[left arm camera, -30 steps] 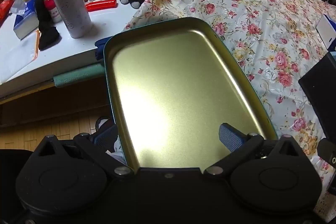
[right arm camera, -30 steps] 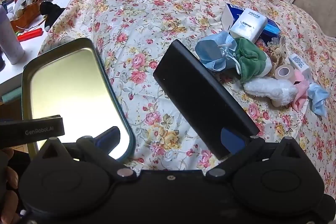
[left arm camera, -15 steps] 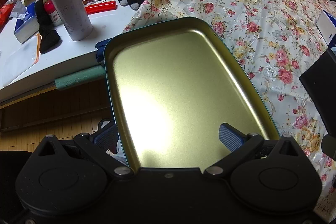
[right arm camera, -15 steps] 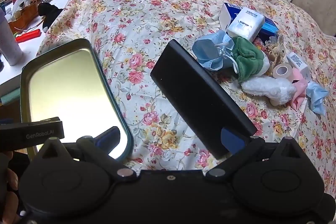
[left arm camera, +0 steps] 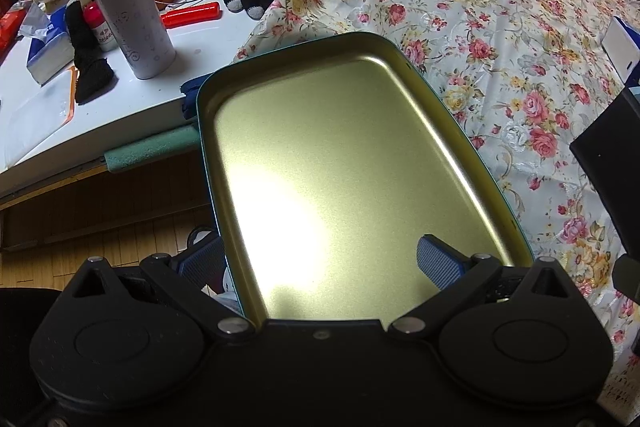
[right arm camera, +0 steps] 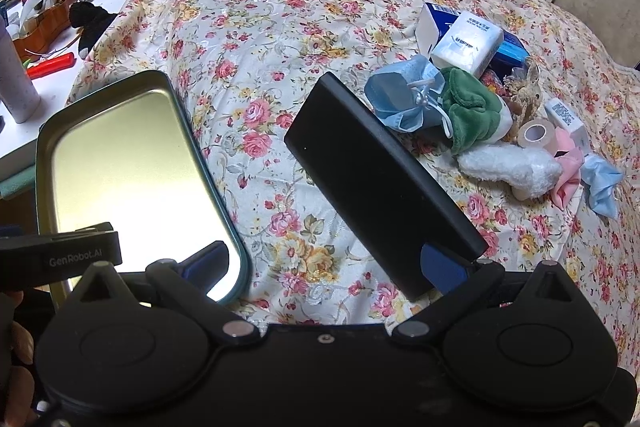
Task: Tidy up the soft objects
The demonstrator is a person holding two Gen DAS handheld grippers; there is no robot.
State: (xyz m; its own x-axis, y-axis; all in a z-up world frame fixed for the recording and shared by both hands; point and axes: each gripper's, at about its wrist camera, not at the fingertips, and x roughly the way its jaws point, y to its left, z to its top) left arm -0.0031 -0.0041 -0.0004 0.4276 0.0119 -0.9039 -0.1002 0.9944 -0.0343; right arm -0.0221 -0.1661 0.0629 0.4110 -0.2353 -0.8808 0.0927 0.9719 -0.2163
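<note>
Nothing is sorted yet, I judge: left tongs clamp the empty gold tin tray, right tongs grip a black lid. Soft objects lie heaped on the floral bed, at two o'clock.

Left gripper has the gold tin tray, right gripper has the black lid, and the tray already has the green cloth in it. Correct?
Not quite. The tray is bare inside, as the left wrist view shows. The green cloth lies on the floral bedspread among the other soft items, per the right wrist view. The rest holds: the left gripper holds the tray and the right gripper holds the black lid.
</note>
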